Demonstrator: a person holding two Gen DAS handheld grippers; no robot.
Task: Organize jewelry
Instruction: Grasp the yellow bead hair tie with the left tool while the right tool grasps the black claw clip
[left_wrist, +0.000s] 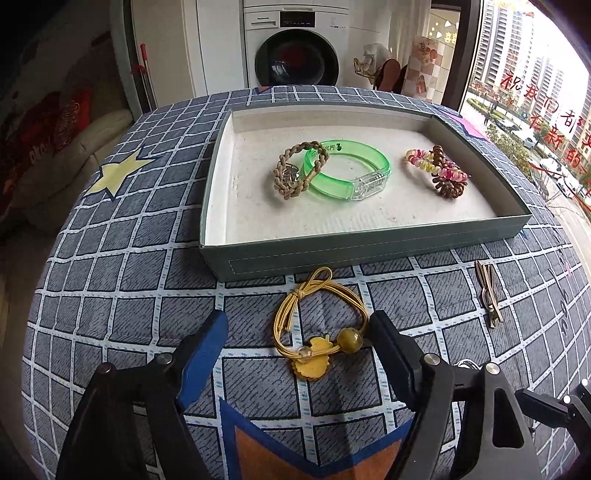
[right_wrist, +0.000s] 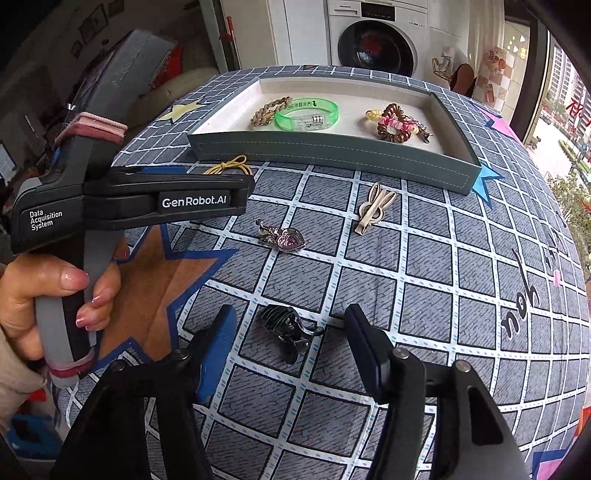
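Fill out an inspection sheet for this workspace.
Surface: checked cloth with stars.
Job's things: tray holds braided band, green bangle, coil ties; outside lie yellow hair tie, rabbit clip, heart pendant, black claw clip.
Clutter: nothing seen.
Grippers: left gripper open around the yellow hair tie; right gripper open around the black claw clip.
Cables: nothing seen.
Surroundings: washing machine, window.

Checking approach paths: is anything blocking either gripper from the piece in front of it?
Nothing visible. The yellow hair tie lies between the left gripper fingers; the black claw clip lies between the right gripper fingers.
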